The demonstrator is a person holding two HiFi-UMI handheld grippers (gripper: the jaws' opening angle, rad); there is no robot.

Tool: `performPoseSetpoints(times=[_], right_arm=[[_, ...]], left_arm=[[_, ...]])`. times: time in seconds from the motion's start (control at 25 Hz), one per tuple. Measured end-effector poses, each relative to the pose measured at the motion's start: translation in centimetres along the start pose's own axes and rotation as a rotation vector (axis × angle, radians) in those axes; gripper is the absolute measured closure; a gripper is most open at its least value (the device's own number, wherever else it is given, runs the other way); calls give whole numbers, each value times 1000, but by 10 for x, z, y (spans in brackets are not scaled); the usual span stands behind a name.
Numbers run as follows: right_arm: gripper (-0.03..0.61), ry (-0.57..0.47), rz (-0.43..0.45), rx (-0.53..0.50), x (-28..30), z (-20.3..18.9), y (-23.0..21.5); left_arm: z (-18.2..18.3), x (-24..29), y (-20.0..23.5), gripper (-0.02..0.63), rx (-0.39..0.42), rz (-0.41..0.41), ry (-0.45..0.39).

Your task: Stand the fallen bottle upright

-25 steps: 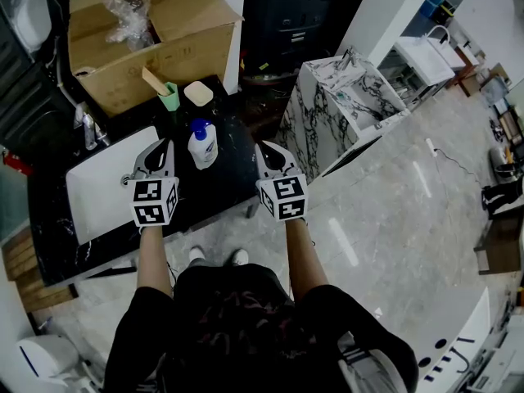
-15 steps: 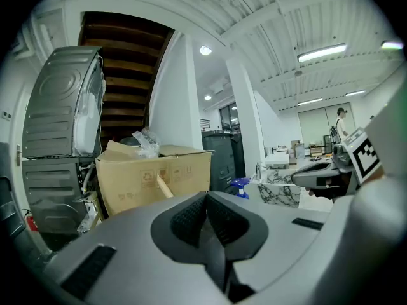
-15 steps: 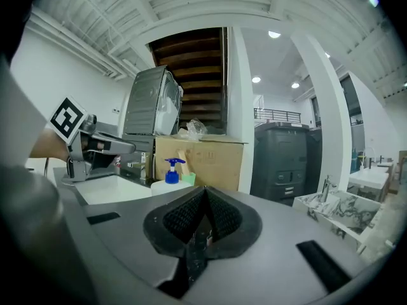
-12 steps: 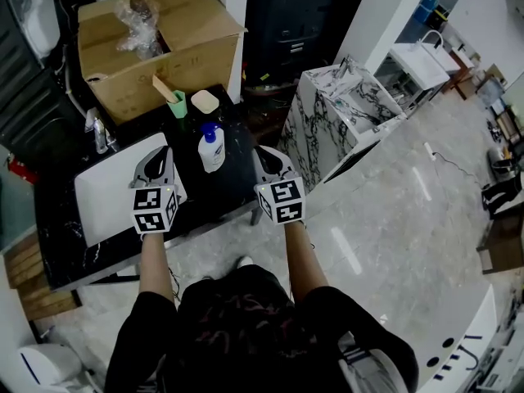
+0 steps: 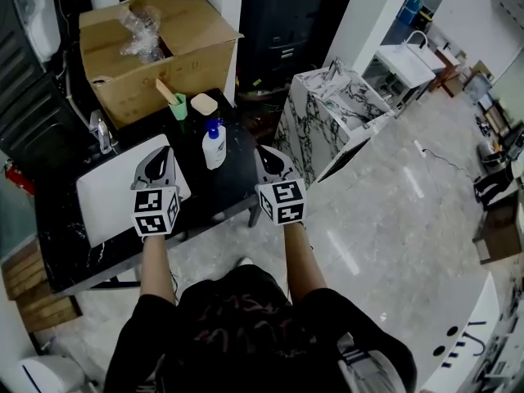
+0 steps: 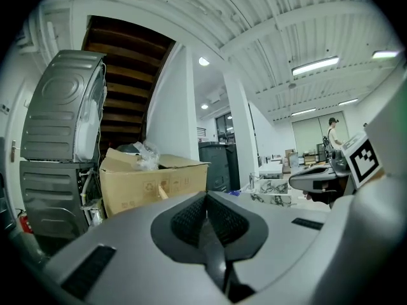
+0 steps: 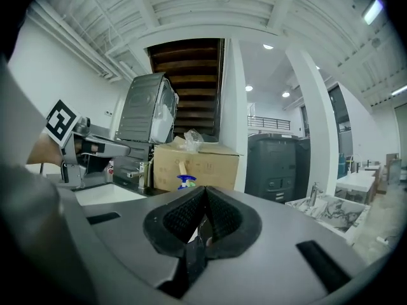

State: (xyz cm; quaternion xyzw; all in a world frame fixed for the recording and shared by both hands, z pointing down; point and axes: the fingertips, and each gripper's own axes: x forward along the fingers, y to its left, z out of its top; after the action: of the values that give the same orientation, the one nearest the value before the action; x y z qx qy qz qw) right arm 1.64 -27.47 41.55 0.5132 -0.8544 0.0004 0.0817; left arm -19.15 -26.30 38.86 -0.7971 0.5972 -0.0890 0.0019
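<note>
A black, white-veined stone counter (image 5: pixel 233 182) stands in a pale-tiled showroom, with a white rectangular basin (image 5: pixel 106 195) set into its left part. Nearest the person, the left gripper (image 5: pixel 164 155) and right gripper (image 5: pixel 267 155) hover near the counter's front edge, each with its jaws pressed together on nothing. Between and just beyond them stands the white pump bottle with a blue top (image 5: pixel 214 146). Its long axis looks already vertical, and it is about equally near both grippers. Farther back are a small green cup (image 5: pixel 178 107) and a brown cardboard box (image 5: pixel 160 51).
</note>
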Motion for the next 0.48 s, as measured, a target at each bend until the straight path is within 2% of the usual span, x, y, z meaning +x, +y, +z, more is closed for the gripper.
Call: performPoseSetpoints(times=[0.48], right_arm=[[577,4,-40,7,-34,-4,28]], left_arm=[[0,-41,2,597,8,-26,-27]])
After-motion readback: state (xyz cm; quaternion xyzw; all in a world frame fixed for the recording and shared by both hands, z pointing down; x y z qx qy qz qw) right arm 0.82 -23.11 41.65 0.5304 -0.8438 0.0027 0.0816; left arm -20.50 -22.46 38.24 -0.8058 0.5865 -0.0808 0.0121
